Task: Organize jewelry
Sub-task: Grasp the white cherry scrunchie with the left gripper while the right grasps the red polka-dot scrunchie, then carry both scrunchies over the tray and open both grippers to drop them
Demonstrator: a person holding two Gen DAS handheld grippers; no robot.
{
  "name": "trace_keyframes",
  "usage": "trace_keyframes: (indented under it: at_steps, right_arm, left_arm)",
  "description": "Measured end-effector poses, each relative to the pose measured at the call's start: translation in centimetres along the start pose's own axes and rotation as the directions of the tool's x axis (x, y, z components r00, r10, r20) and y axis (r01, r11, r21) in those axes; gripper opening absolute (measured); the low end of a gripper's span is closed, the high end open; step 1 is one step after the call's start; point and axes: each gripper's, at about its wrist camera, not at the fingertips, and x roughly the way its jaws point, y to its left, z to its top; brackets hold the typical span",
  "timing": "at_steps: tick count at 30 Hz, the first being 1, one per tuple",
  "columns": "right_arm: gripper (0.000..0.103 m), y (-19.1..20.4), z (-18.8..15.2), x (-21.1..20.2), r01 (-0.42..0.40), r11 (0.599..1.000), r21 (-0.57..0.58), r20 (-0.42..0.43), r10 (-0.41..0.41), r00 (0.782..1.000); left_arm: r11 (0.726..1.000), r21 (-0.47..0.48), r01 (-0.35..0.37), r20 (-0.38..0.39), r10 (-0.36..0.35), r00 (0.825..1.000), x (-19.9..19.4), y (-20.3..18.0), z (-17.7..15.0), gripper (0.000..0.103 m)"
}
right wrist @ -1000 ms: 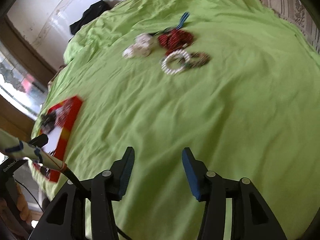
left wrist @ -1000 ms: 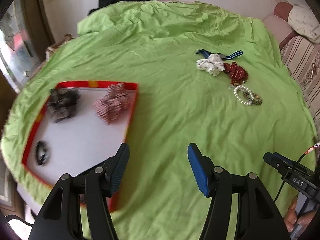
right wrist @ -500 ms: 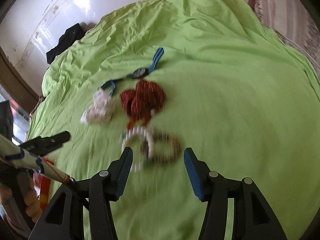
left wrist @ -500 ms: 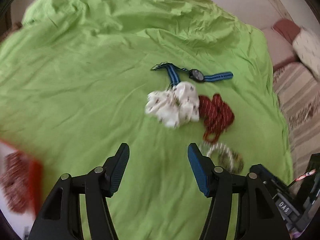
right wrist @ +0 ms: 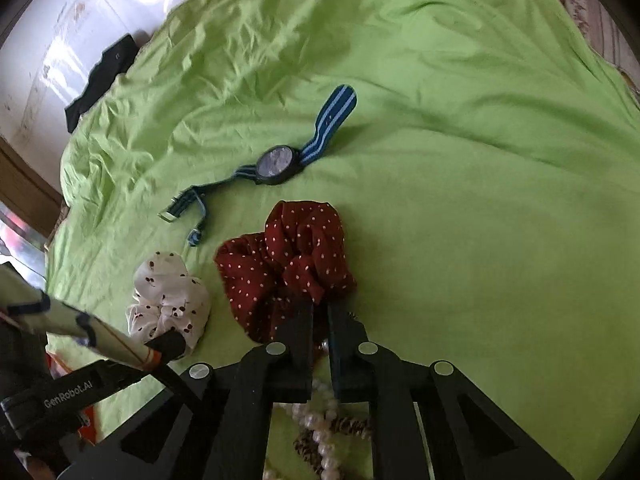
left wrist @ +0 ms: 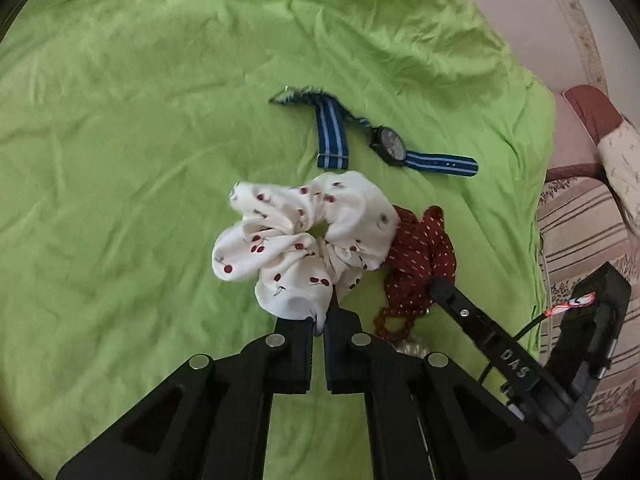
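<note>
In the left wrist view, a bed with a wrinkled green sheet point(left wrist: 120, 160) is seen. The left gripper point(left wrist: 318, 320) is tilted down; its jaws have just been closing and are pinched on the white cherry scrunchie point(left wrist: 304, 232), which lies just ahead of them.

In the right wrist view, the right gripper point(right wrist: 320, 312) is tilted down too, its jaws just closed on the red dotted scrunchie point(right wrist: 288, 260). A striped watch point(right wrist: 278, 164) lies further ahead, and pearl bracelets point(right wrist: 320, 412) are under the jaws.

"das" on right tongs point(left wrist: 440, 292); "genrobot.ai" on left tongs point(right wrist: 168, 342).
</note>
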Motion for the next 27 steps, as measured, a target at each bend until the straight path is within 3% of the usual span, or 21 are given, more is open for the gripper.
trace_keyframes:
  at_steps: [4, 10, 16, 21, 27]
  right_arm:
    - [0.004, 0.2, -0.9, -3.6, -0.034, 0.999, 0.016, 0.041, 0.034, 0.999]
    - [0.004, 2.1, -3.5, -9.9, -0.061, 0.998, -0.022, 0.077, 0.062, 0.995]
    - [0.004, 5.0, -7.4, -14.8, -0.093, 0.992, -0.083, 0.080, 0.099, 0.992]
    - [0.004, 7.4, -11.2, -18.3, -0.120, 0.983, -0.141, 0.081, 0.132, 0.988]
    - [0.004, 10.7, -14.6, -20.6, -0.164, 0.963, -0.215, 0.057, 0.180, 0.982]
  left_arm:
    - [1.000, 0.010, 0.009, 0.035, -0.010, 0.999, -3.6, -1.1, -1.5, 0.004]
    - [0.996, 0.087, 0.033, 0.122, -0.043, 0.992, -12.1, -3.4, -5.8, 0.004]
    - [0.989, 0.112, 0.098, 0.123, -0.112, 0.986, -18.9, -3.3, -10.7, 0.004]
    - [0.986, 0.132, 0.100, 0.122, -0.116, 0.986, -23.7, -1.4, -15.2, 0.004]
    - [0.991, 0.120, 0.066, 0.164, -0.085, 0.983, -30.7, 4.4, -18.4, 0.004]
